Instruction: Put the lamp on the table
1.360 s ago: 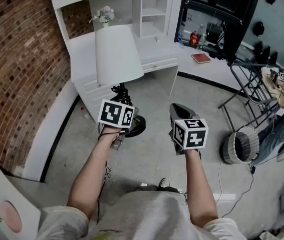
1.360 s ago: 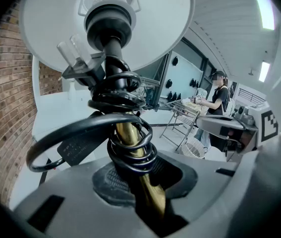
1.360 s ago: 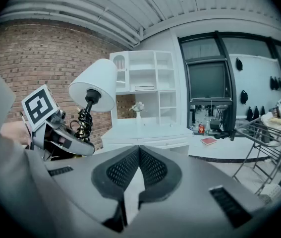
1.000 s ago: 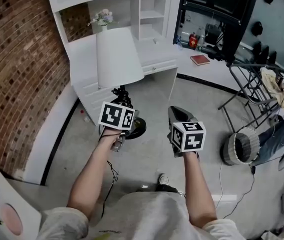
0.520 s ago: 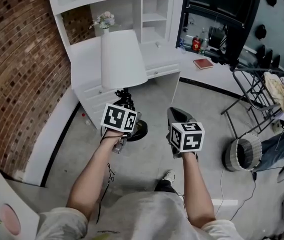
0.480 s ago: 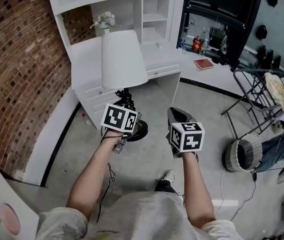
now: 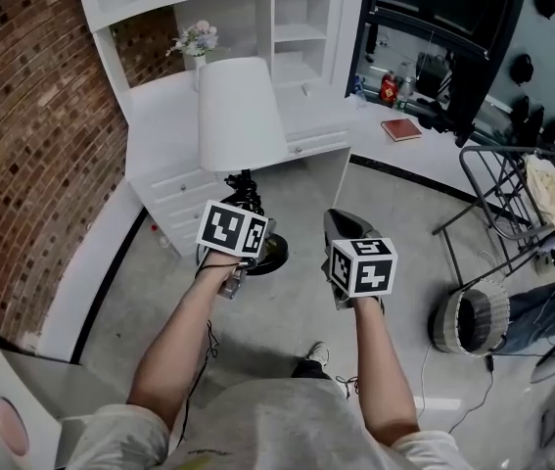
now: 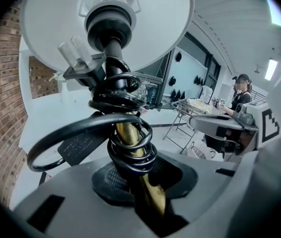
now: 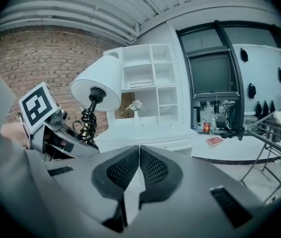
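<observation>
The lamp has a white cone shade, a brass stem wound with black cord, and a black round base. It hangs above the floor with my left gripper shut on the stem below the cord coils. In the right gripper view the lamp is at the left, in front of the white desk. The desk top lies just beyond the shade. My right gripper is to the right of the lamp, its jaws shut with nothing between them.
White shelves stand on the desk, with a vase of flowers behind the shade. A red book lies on the adjoining counter. A woven basket and a metal rack are on the right, a brick wall on the left. A person sits far right.
The lamp and both grippers have been carried together a little nearer to the white desk. The grip on the stem is the same, and the right jaws have stayed shut.
</observation>
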A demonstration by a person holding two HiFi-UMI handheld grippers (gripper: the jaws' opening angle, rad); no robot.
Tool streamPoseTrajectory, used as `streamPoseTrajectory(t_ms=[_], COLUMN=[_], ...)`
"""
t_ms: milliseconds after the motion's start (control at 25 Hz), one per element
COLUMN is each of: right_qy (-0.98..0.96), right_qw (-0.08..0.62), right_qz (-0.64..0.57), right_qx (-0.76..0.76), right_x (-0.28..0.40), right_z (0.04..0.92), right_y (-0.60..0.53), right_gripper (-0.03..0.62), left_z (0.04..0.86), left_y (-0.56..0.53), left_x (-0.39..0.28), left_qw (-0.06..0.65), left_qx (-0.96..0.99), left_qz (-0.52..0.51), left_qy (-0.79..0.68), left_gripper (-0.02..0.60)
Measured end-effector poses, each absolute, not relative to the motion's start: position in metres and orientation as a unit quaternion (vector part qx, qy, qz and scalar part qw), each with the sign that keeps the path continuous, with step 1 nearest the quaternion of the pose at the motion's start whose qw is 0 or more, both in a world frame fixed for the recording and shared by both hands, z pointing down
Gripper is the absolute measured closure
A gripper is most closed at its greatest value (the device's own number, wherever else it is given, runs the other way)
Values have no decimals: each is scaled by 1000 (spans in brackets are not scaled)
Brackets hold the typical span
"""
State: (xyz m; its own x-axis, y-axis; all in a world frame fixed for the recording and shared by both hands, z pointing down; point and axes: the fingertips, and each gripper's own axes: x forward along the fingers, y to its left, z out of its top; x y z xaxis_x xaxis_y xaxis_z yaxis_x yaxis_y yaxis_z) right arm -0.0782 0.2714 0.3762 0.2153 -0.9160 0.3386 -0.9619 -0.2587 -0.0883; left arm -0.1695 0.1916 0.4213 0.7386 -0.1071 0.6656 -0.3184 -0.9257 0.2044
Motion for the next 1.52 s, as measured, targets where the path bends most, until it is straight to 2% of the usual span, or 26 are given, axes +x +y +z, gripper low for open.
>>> streamPoseTrajectory(t_ms=[320,800,1520], right_qy=[-624,-654,-684], right_qw=[72,75,71], right_qz=[168,171,173], right_qx=[760,733,705], right_x=[-7,63,104], right_z=[374,376,381], right_y=[251,225,201], right_gripper=[589,589,589], left_z=[419,418,427], left_y=[179,163,146], left_x=[-101,-33,1], left_qw=[165,167,174], left_qx=[915,910,898], left_qz=[342,344,347], left_qy=[-133,-163,-208], left_gripper=[476,476,477])
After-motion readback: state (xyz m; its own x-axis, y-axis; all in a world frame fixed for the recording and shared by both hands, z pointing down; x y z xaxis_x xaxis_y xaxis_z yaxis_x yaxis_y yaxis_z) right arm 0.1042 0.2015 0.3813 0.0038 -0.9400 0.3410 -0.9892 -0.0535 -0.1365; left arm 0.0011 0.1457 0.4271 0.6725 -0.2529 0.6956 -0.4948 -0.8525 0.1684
